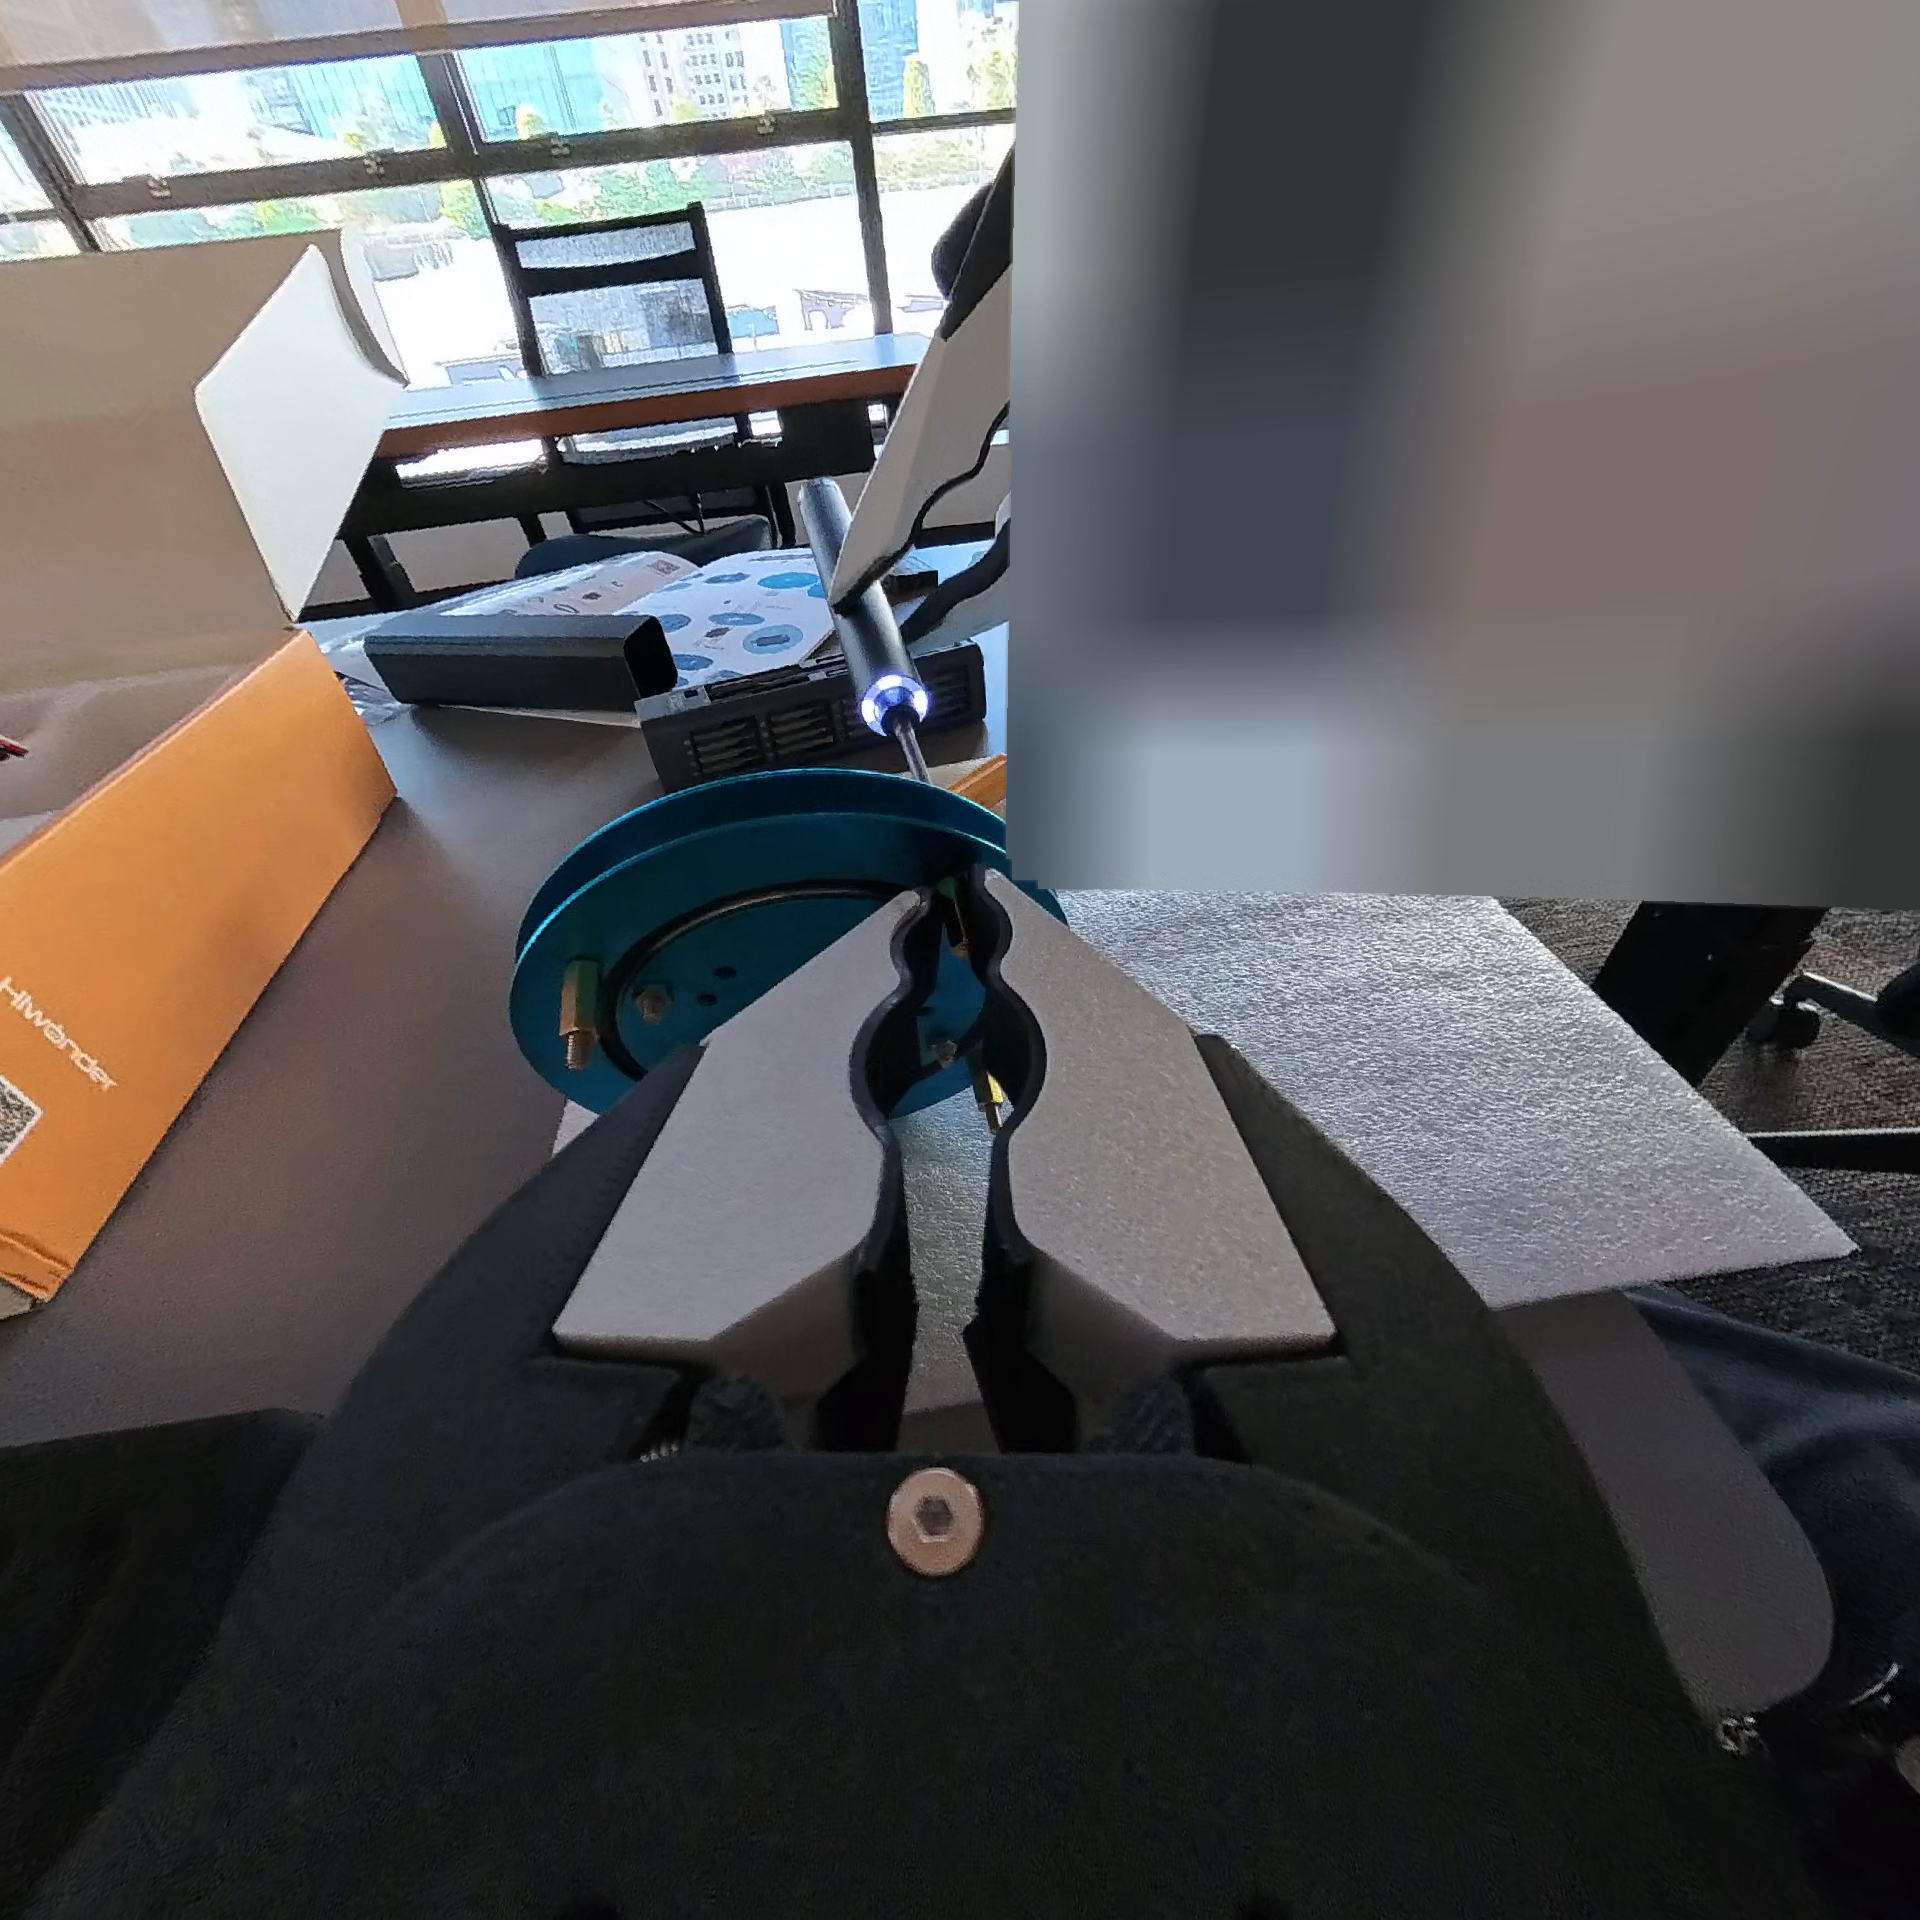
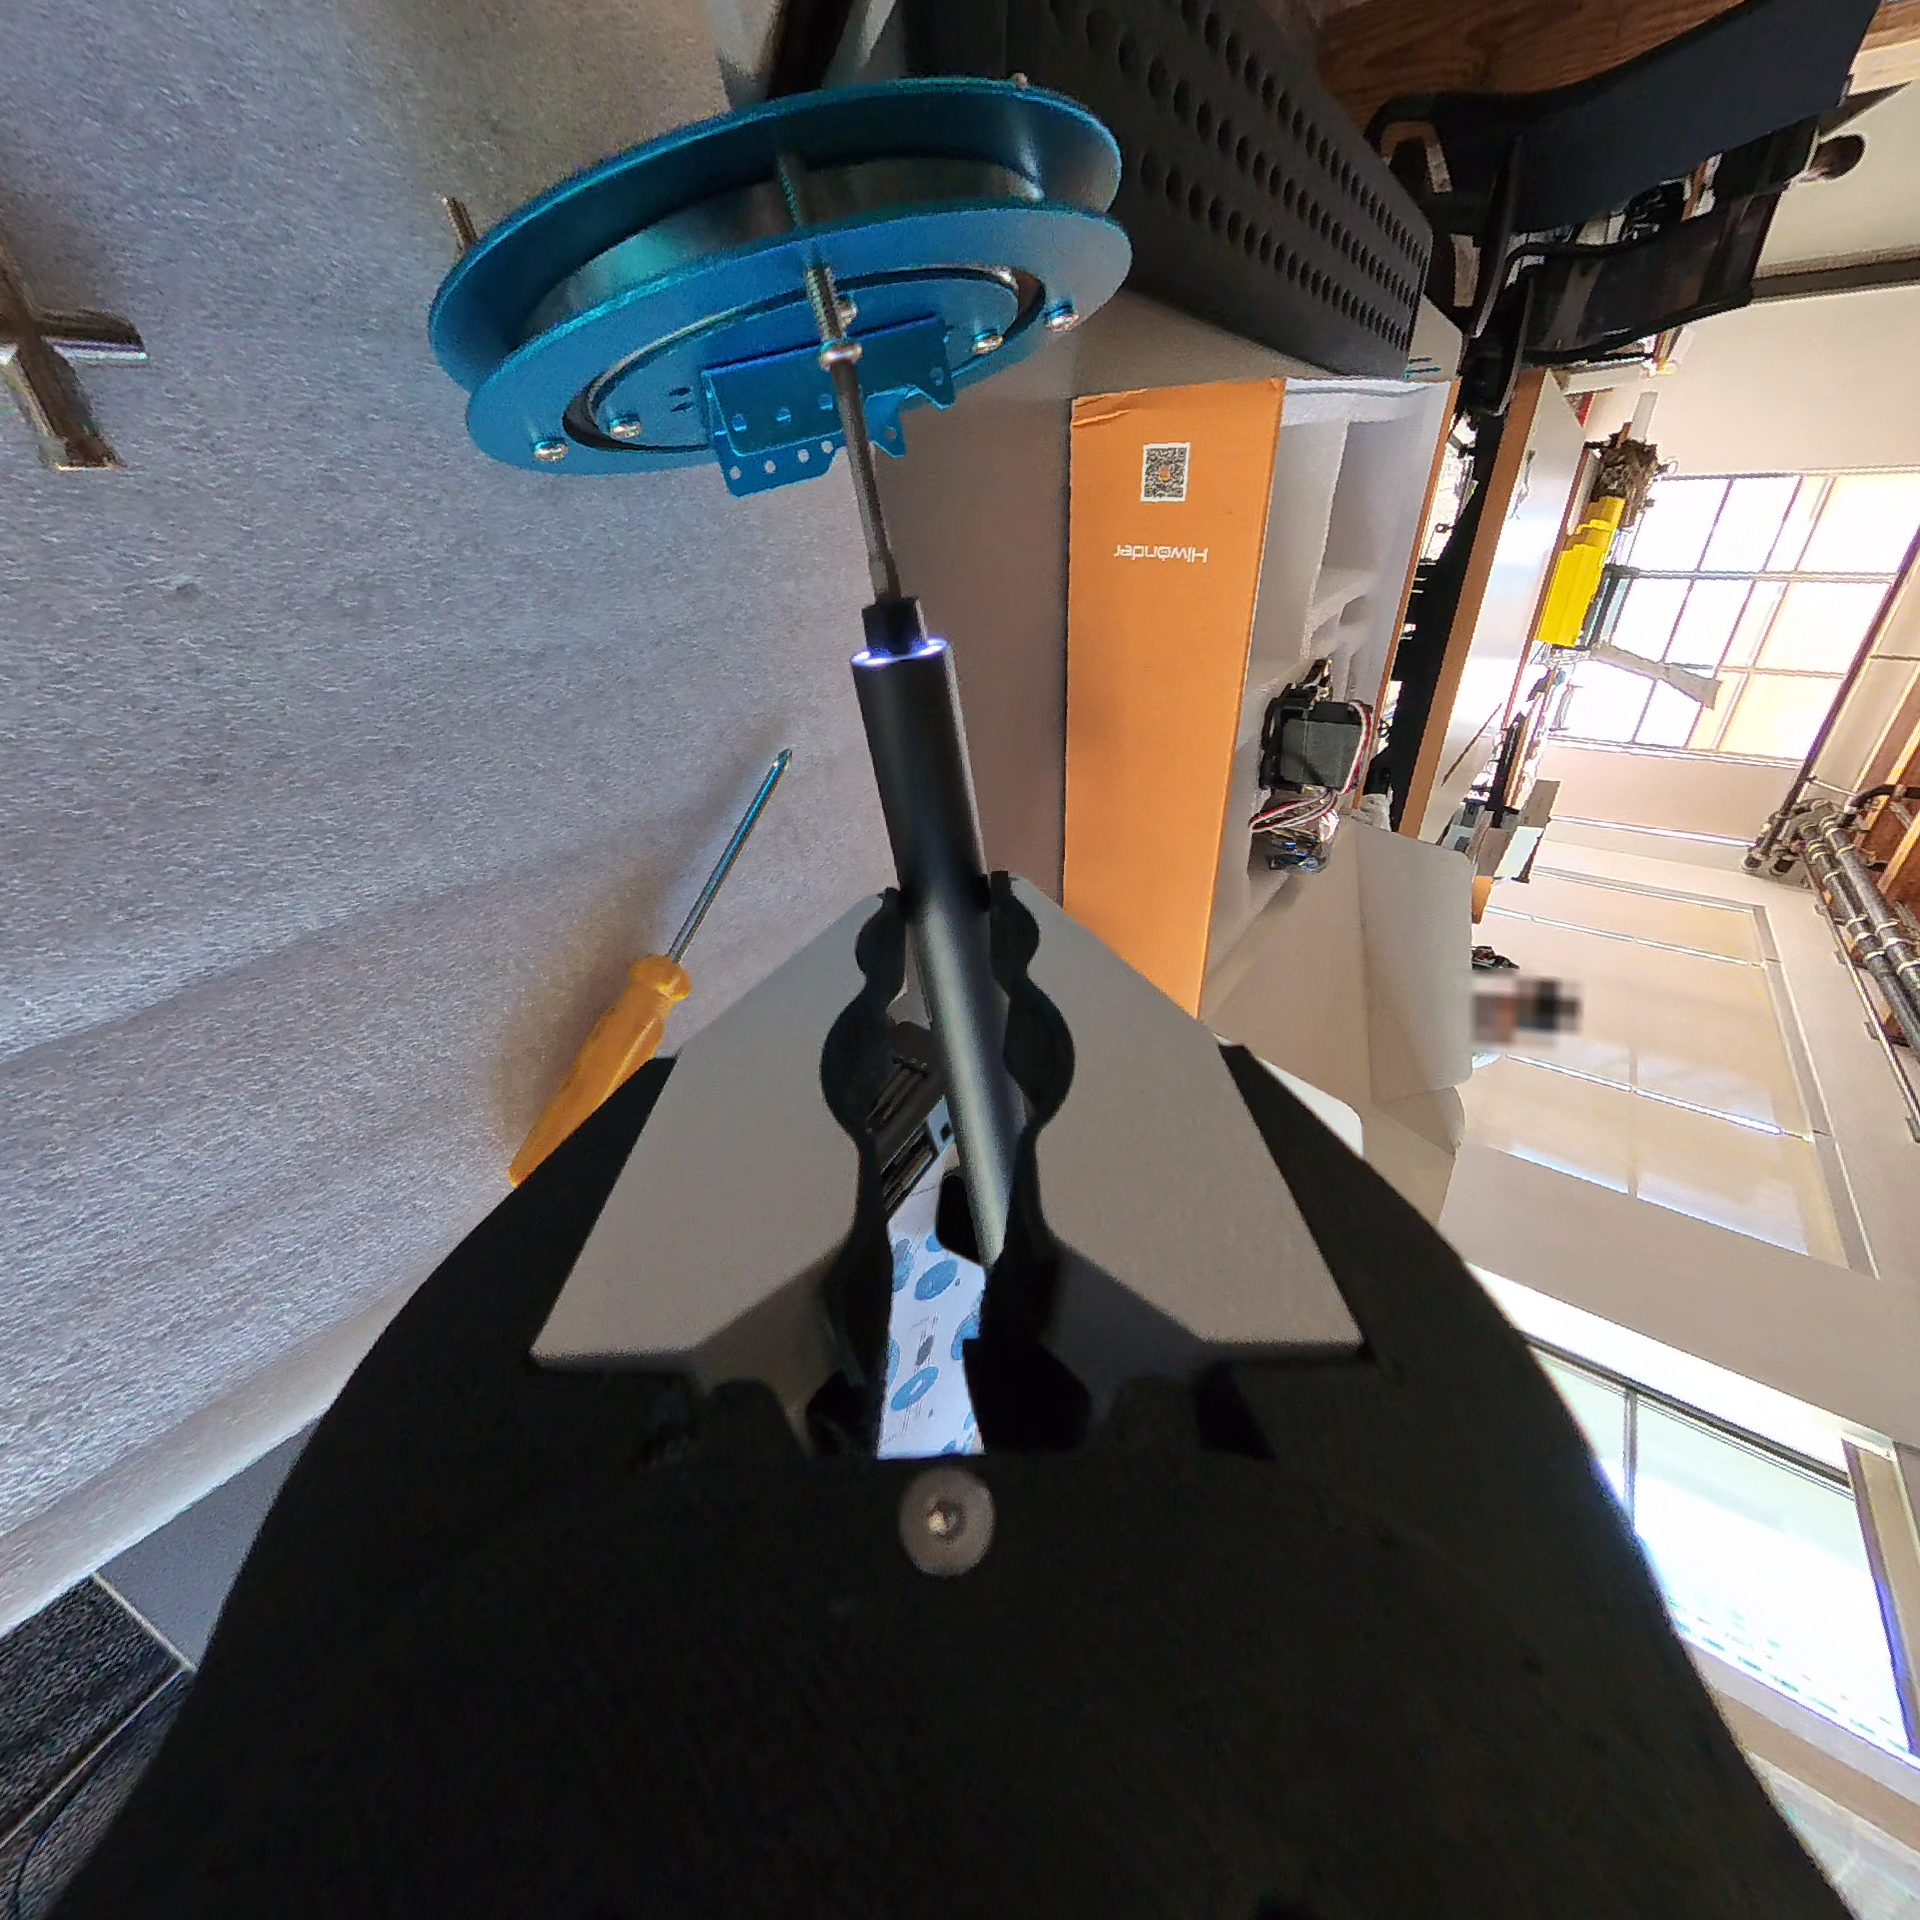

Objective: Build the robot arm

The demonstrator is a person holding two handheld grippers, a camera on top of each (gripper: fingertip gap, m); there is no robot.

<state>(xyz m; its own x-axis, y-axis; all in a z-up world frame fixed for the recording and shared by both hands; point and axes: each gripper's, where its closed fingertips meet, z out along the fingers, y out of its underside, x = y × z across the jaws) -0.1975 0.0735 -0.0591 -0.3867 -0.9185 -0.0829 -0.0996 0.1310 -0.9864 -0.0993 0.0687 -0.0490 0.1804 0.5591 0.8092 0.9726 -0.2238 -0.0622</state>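
My left gripper is shut on a brass standoff of a blue double-disc metal assembly and holds it tilted on edge over the white foam mat. My right gripper is shut on a slim dark electric screwdriver with a lit ring at its nose. Its bit rests on a screw at the small blue bracket on the disc assembly. In the left wrist view the screwdriver comes down from behind the disc, held by the right gripper.
An orange box stands open at the left. A black bit case, a black sleeve and a printed leaflet lie behind the disc. A yellow-handled screwdriver and a cross-shaped metal tool lie on the mat. Across from one pair of fingers to the other is roughly 11 centimetres.
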